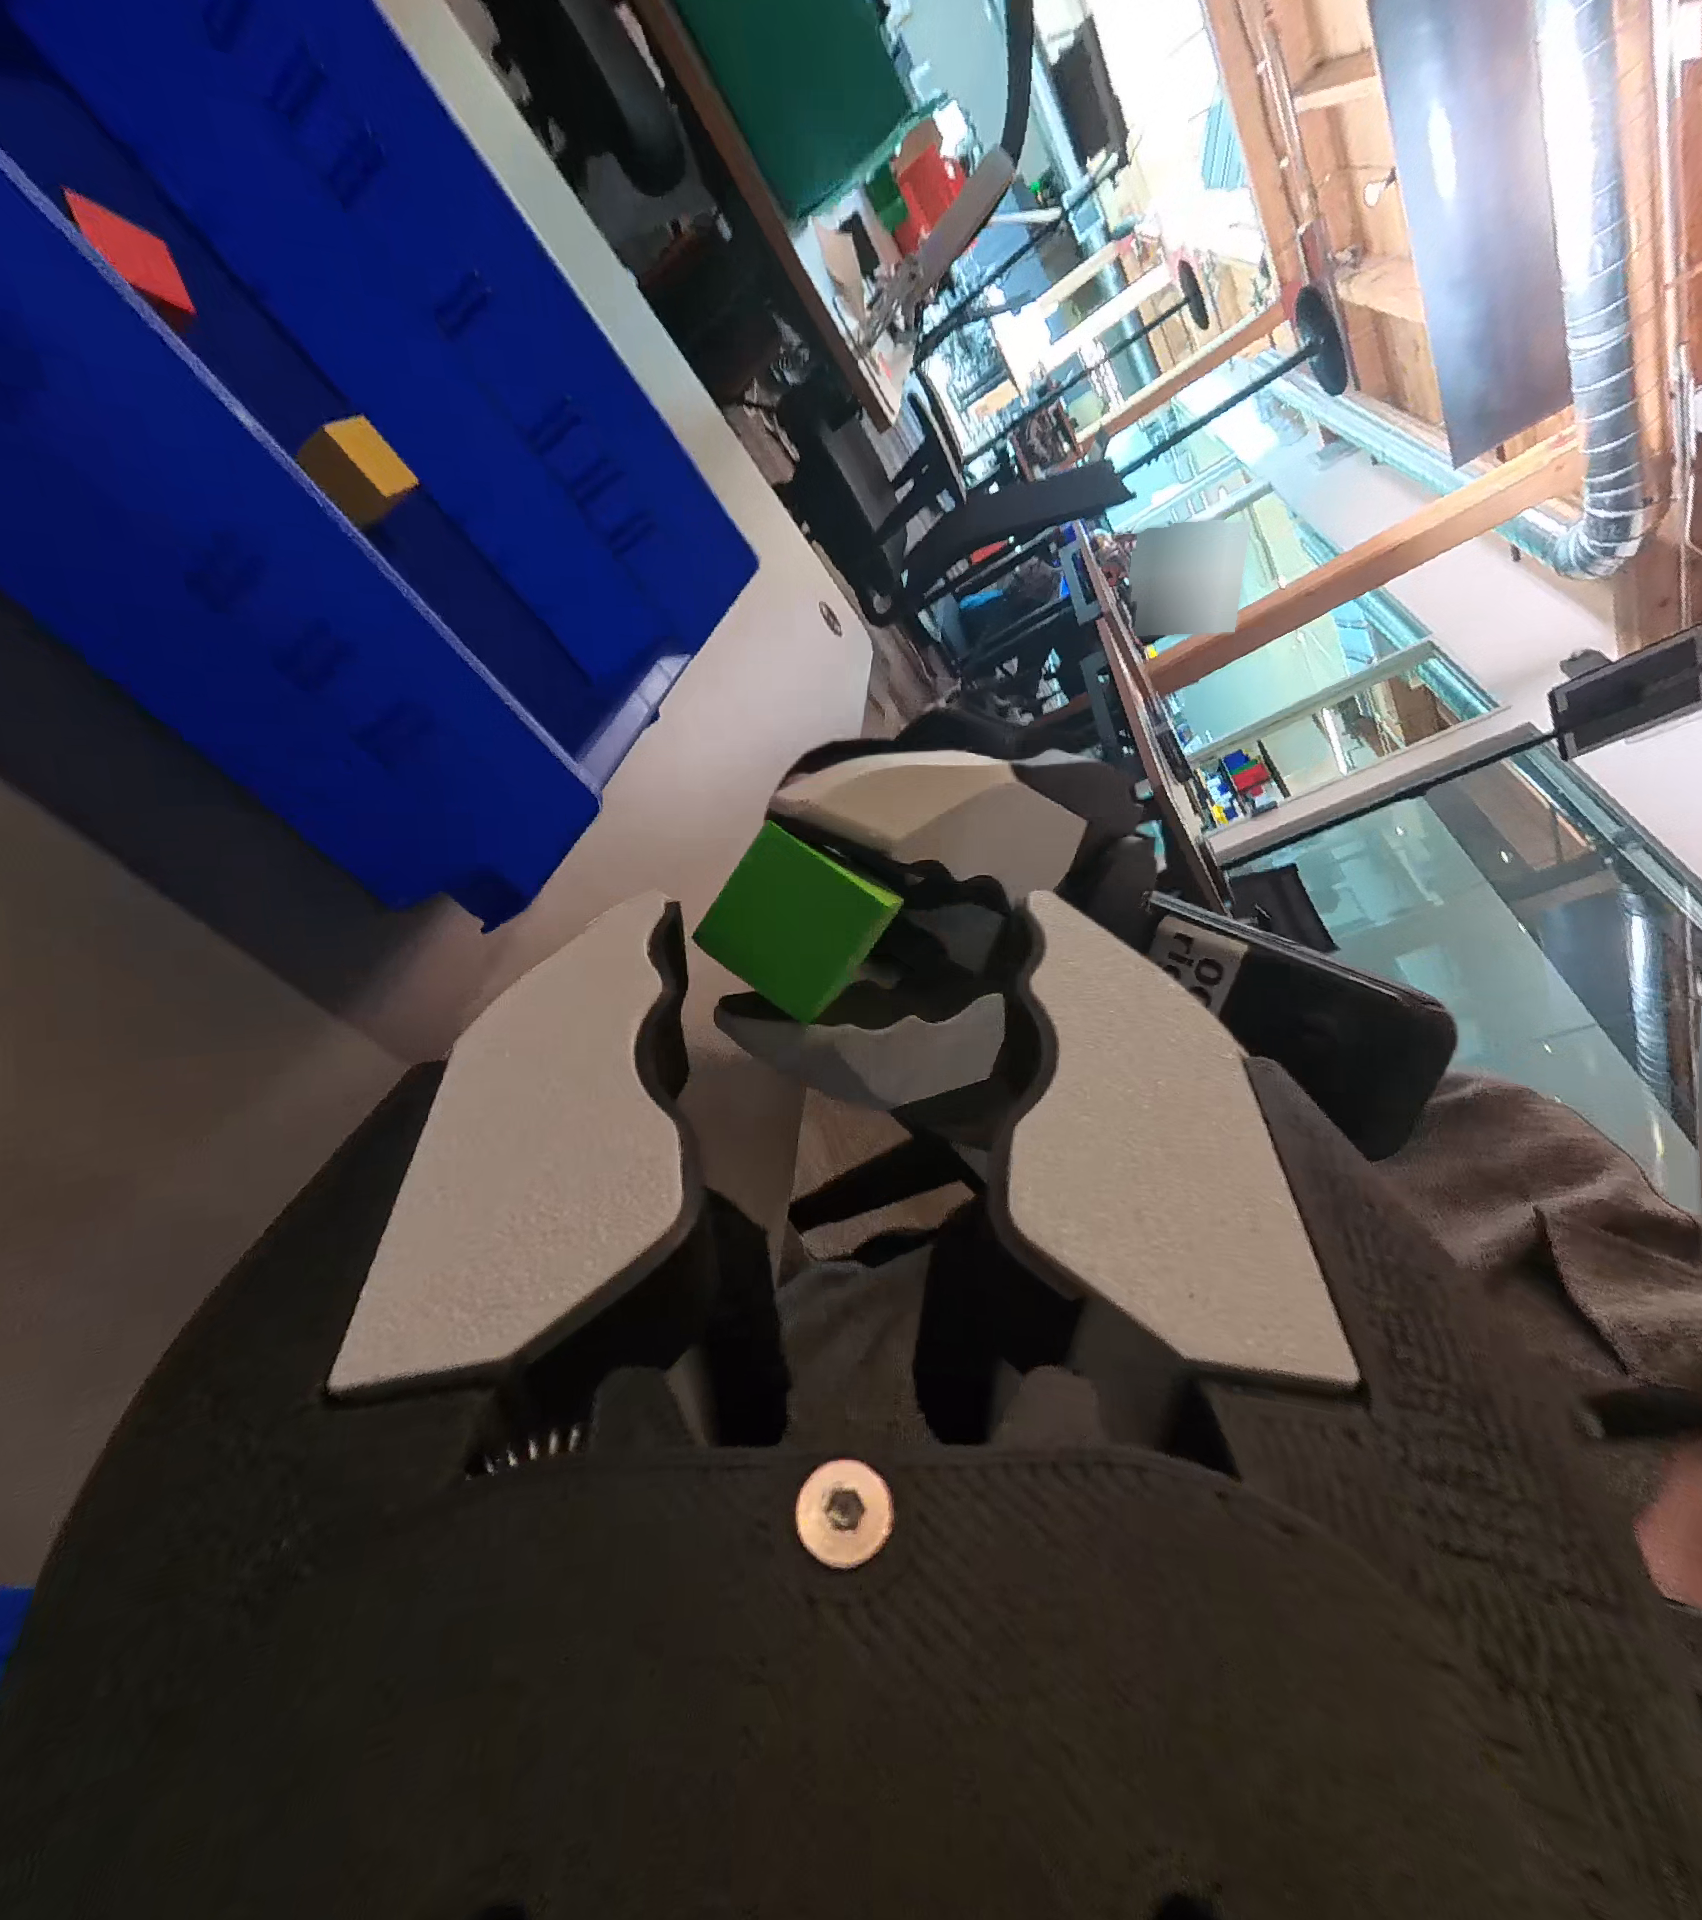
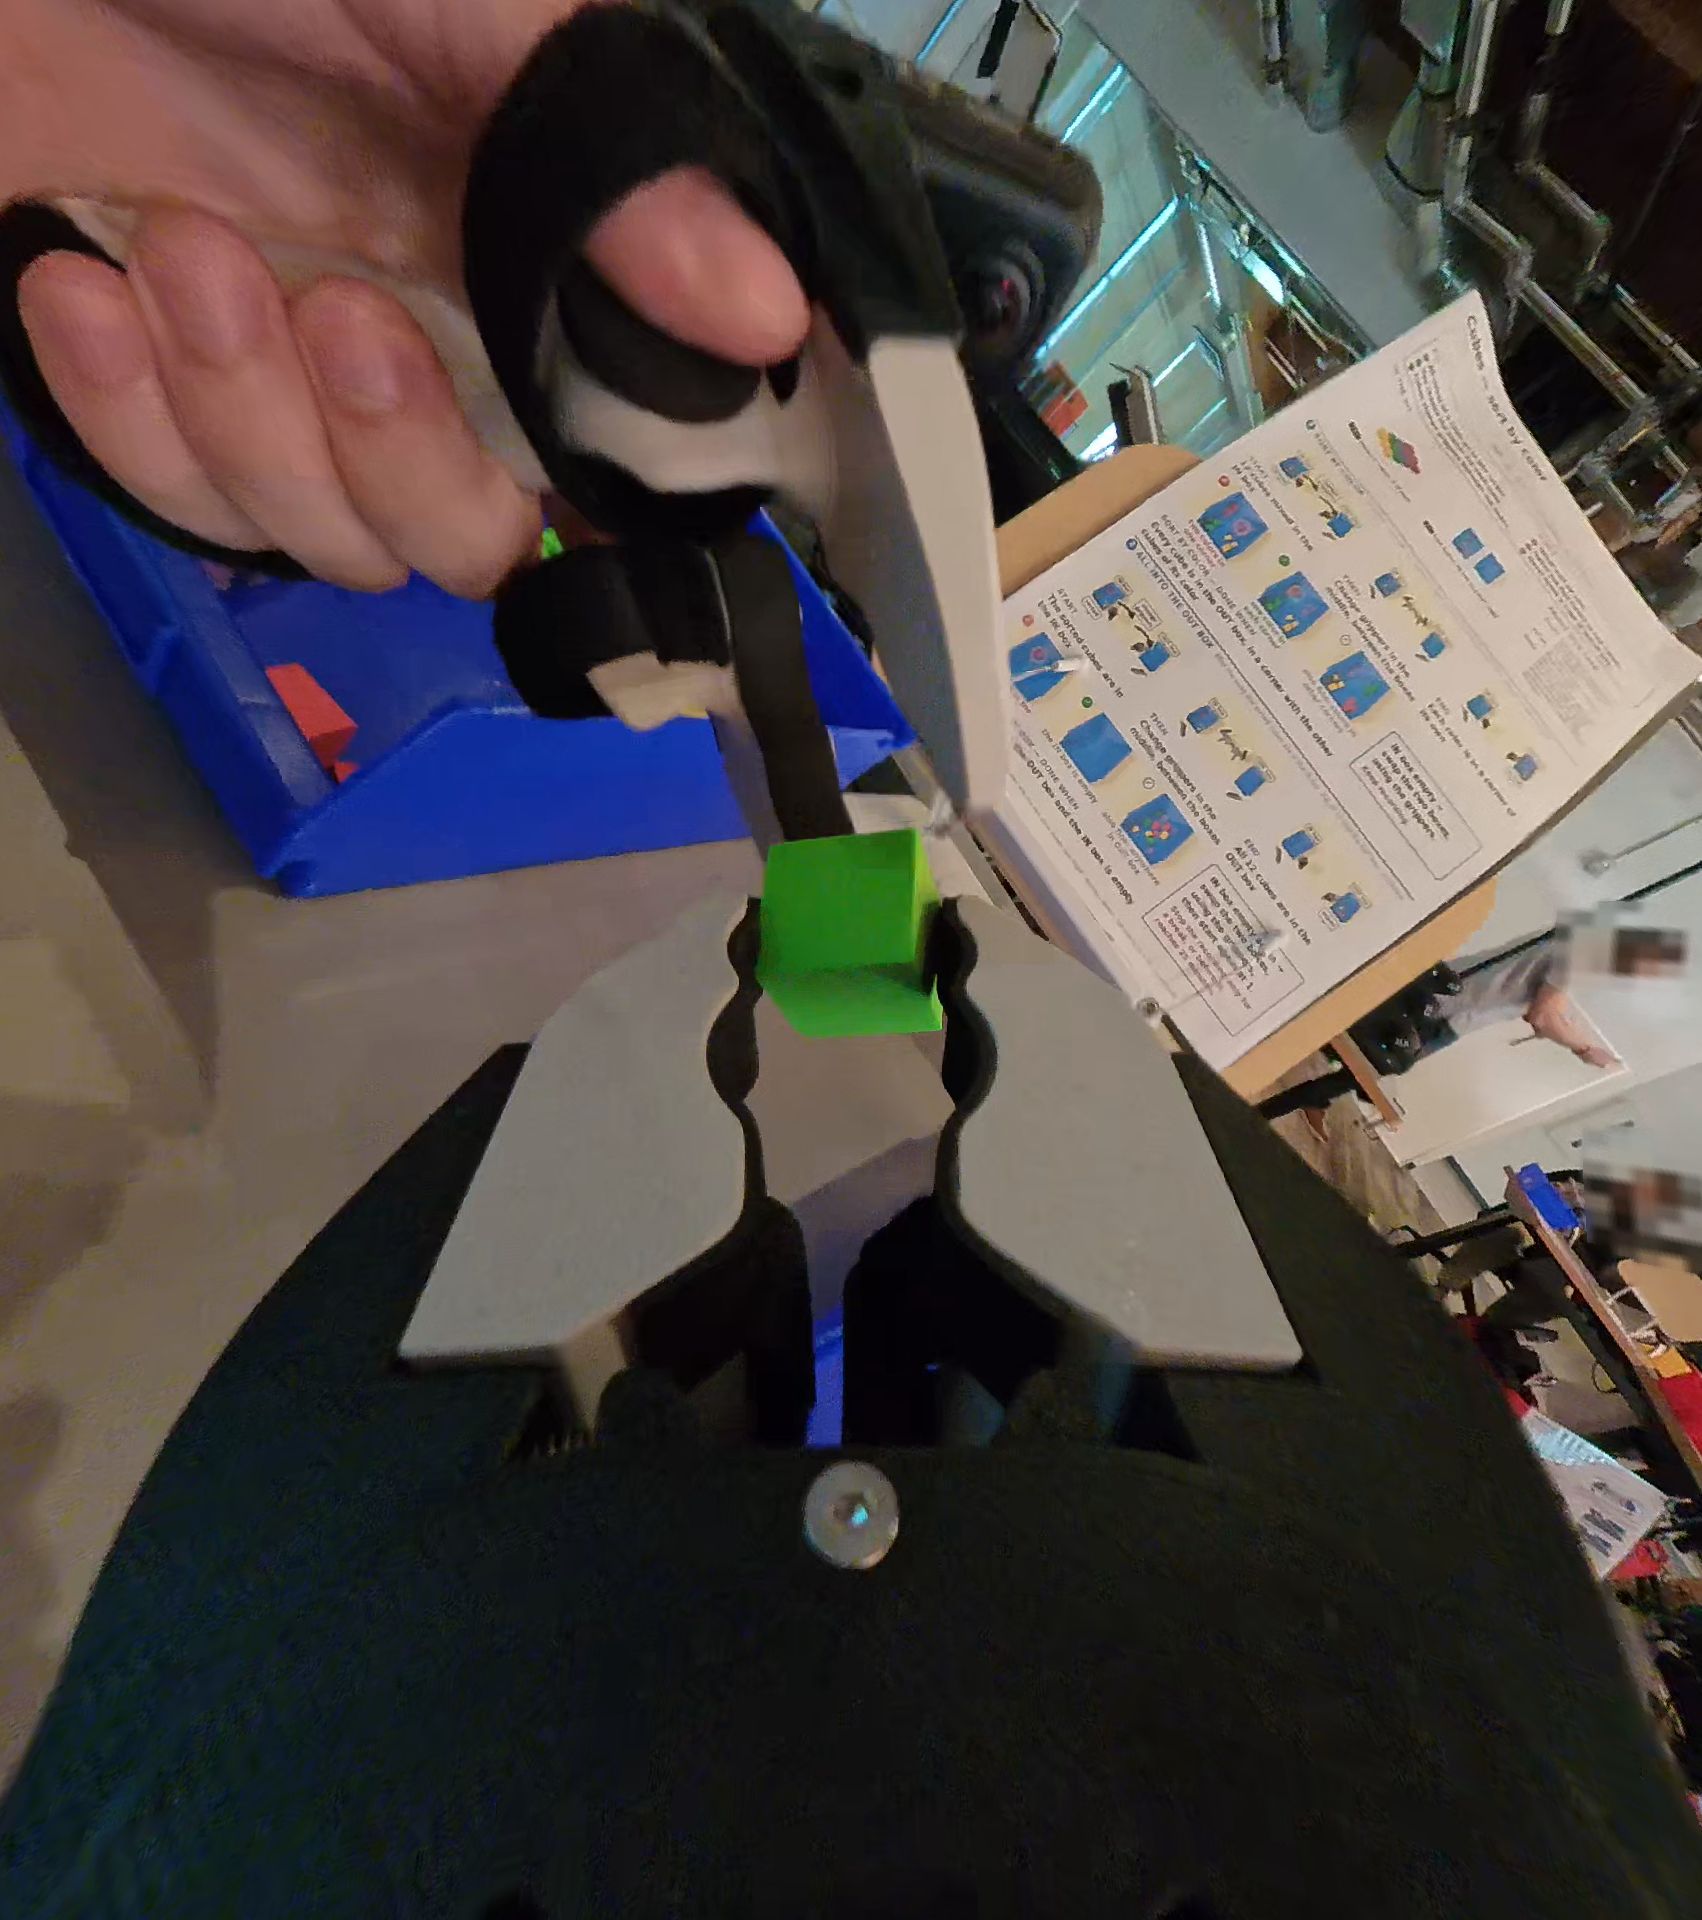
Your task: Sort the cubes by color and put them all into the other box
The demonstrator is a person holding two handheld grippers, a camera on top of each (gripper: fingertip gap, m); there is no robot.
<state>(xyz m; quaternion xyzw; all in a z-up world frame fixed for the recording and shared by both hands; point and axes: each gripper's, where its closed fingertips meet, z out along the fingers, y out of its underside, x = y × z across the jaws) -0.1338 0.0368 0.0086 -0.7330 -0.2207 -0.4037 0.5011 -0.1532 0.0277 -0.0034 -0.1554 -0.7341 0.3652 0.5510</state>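
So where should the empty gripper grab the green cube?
On its two bare flat sides, left and right in the left wrist view. The right gripper pinches the green cube top and bottom there, so those faces are taken. The open left gripper should probably come straight forward, one finger per free side.

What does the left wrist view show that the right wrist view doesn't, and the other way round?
Only the left wrist view: a yellow cube in the blue bin, and the open left gripper.
Only the right wrist view: a hand working the left gripper, and a printed instruction sheet.
Both: the green cube pinched in the right gripper, and a red cube in the bin.
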